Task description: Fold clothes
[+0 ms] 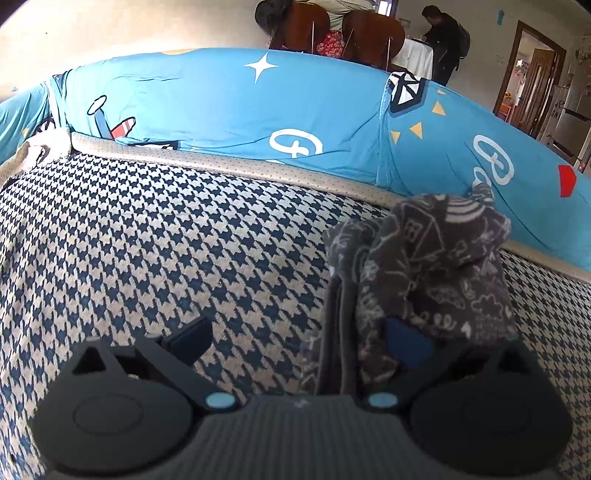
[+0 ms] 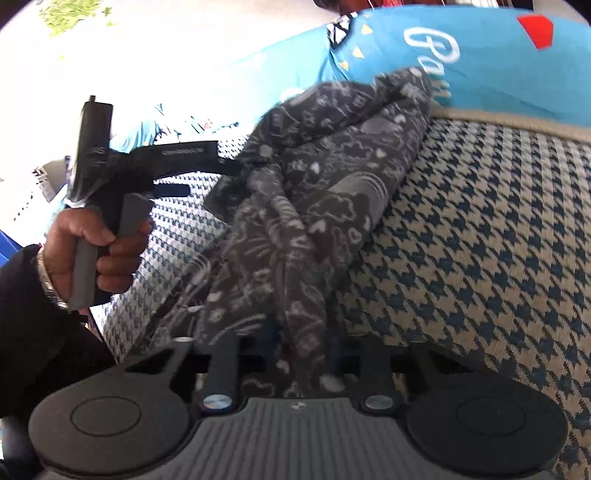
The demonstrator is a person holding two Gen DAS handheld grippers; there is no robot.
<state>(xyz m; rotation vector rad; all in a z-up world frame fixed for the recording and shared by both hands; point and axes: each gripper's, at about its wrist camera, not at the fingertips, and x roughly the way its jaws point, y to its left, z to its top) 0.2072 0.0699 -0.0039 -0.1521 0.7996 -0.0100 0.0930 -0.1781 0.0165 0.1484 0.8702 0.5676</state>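
houndstooth blanket [image 1: 155,236] in blue and cream covers the bed, its beige piped edge [image 1: 236,162] running along the far side against a bright blue cartoon-print quilt [image 1: 229,99]. beyond it stand brown chairs [image 1: 306,26] and a person in dark clothes [image 1: 447,40] by a doorway.

the dark grey doodle-print garment [image 2: 314,206] is bunched and lifted in a rope-like drape above the blanket, strung between the two claws. the right claw [image 2: 295,350] is pinched nearly closed on its lower end, cloth filling the gap between the fingers. the left claw [image 1: 299,341] stands wide apart in its own view, with cloth draped over its right-side finger only; whether it truly grips the fabric i cannot tell. the left hand [image 2: 92,243] holds its handle at the left of the right wrist view.

this looks like the opening step: lifting the garment to shake it out. next it needs spreading flat, so both claws want firm corner holds, pulled apart.

open blanket lies to either side of the garment; the quilt ridge bounds the far side.
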